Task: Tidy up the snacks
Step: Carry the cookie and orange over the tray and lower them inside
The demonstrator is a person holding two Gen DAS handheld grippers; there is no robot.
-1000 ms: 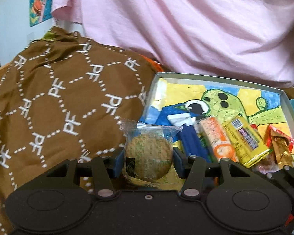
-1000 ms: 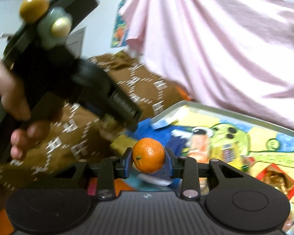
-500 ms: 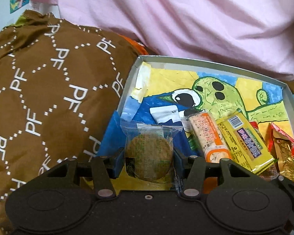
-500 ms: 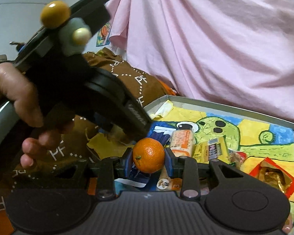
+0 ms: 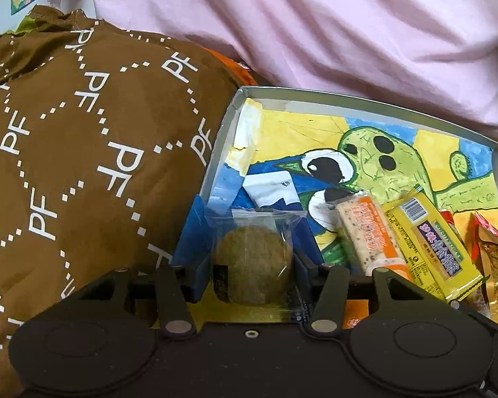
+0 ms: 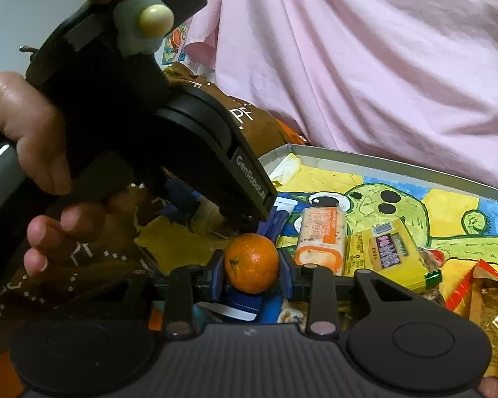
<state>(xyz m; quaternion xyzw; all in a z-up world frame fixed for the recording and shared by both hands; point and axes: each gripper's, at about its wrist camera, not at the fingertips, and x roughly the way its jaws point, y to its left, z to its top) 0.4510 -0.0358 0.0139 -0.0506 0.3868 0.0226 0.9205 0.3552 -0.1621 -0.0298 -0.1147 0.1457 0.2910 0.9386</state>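
The left gripper [image 5: 254,267] clamps a clear-wrapped round cookie [image 5: 252,260] above the near-left corner of the painted tray [image 5: 365,98]. The right gripper [image 6: 251,270] pinches a small orange [image 6: 251,262] beside it, over the tray's near edge. An orange-and-white bar [image 5: 370,237] and a yellow packet [image 5: 430,248] lie side by side in the tray, next to a brown patterned cloth [image 5: 83,152].
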